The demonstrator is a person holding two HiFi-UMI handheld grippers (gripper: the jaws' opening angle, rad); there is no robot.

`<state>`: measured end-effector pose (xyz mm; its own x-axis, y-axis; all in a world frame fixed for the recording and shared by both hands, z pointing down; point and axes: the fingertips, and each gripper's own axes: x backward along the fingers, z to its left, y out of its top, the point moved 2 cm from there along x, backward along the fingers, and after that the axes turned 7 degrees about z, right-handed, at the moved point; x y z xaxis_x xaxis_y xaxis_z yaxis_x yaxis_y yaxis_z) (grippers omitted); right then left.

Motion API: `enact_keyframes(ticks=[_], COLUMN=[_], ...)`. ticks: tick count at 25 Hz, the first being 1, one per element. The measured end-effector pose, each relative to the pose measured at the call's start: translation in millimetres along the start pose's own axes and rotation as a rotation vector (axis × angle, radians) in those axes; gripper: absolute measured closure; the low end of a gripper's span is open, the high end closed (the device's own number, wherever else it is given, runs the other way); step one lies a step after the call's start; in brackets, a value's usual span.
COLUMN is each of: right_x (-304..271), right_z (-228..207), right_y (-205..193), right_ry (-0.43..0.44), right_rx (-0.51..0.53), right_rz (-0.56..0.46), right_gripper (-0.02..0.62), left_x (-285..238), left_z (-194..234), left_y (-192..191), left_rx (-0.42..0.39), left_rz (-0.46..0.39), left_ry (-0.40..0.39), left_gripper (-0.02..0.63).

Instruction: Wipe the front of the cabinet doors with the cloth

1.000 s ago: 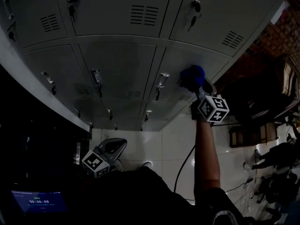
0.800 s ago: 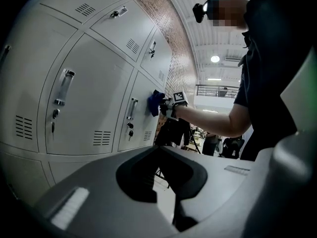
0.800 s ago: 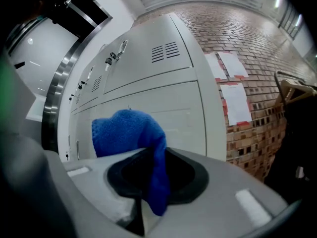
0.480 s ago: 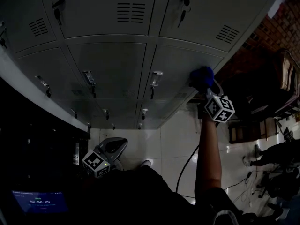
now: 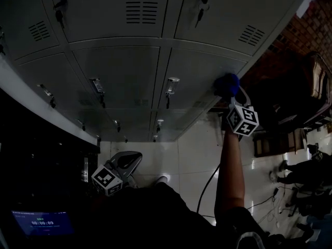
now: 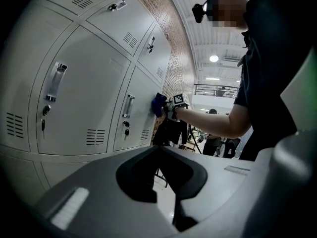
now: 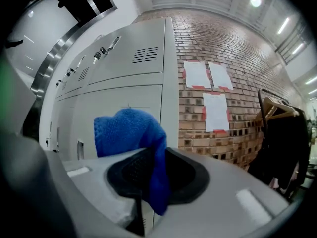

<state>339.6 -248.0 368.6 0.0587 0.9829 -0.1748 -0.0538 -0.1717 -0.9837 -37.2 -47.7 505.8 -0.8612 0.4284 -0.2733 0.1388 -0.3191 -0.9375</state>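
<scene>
From the head view, my right claw was pressed forward with the blue cloth bunched against the lower right cabinet door, close to the cabinet's outer edge, while my left claw hung low by my body over the tiled floor, well apart from the doors. My right arm was stretched out almost straight, forearm bare; the left was tucked in and idle. In the left gripper view, the left claw was pressed together on nothing, and far off the cloth sat flat on the door just past a handle. In the right gripper view, the right claw was pinching a fold of the cloth, most of it puffed out ahead, with the brick wall just beside the cabinet. My worry was that a stroke carried further right would run off the door's edge, or that dragging on a handle would tug the loosely held cloth out of the pinch
</scene>
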Motion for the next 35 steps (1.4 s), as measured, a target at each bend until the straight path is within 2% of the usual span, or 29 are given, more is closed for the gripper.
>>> enact_keyframes(ticks=[6,9,14,18,22,28,35], right_x=[4,11,15,5,-9,-33,-38], right_z=[4,20,91,157,196,223,211], right_y=[0,4,-3,-22,-34,-41,-46], right_ry=[-0.053,-0.059,0.075,0.208,0.279,0.331,0.296], right_rx=[-0.002,0.001,-0.021,-0.007,0.003,-0.004,-0.012], right_rz=[-0.005,-0.034,-0.044,0.004,0.042,0.079,0.088], right_gripper=[0.526,0.526,0.526,0.526,0.526,0.526,0.526], left_x=[8,12,22,31,43,57,63], left_z=[3,4,6,9,13,12,16], left_y=[1,0,0,0,-8,-6,-7], left_rx=[0.000,0.003,0.004,0.005,0.009,0.030,0.027], left_rz=[-0.008,-0.008,-0.014,-0.024,-0.015,-0.026,-0.032], left_ry=[0.004,0.006,0.015,0.027,0.050,0.067,0.085], left_gripper=[0.606,0.606,0.606,0.606,0.606,0.606,0.606])
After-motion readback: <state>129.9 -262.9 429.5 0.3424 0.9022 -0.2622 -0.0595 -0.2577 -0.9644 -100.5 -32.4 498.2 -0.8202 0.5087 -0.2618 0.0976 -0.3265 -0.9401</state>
